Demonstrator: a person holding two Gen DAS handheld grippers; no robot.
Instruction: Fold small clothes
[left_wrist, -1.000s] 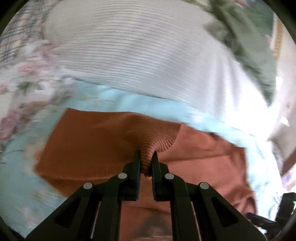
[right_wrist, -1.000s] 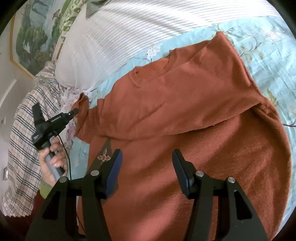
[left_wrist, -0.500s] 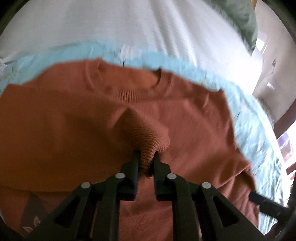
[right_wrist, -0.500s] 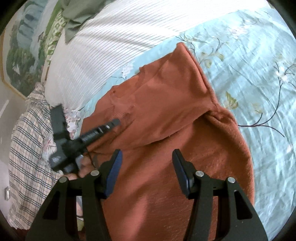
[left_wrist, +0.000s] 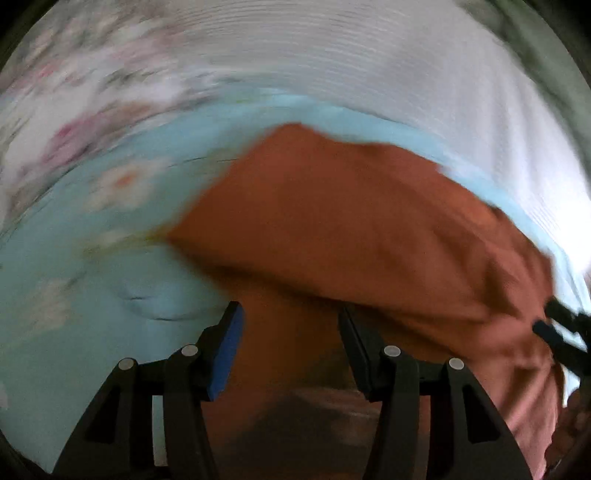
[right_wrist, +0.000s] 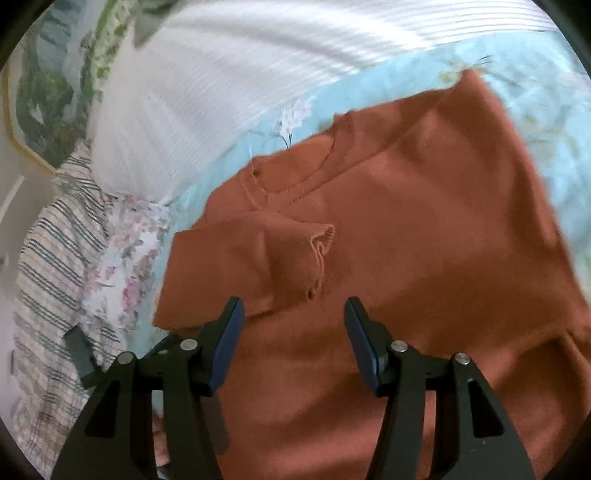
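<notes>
A bed fills both views, spread with a pale blue floral sheet (right_wrist: 535, 122). A white ribbed blanket (right_wrist: 229, 85) lies across its far side, bright with daylight (blurred in the left wrist view). Beside it sit a pink floral cloth (right_wrist: 125, 266) and a plaid cloth (right_wrist: 48, 280). On the pale wall hangs a gold-framed landscape painting (right_wrist: 40, 92).
</notes>
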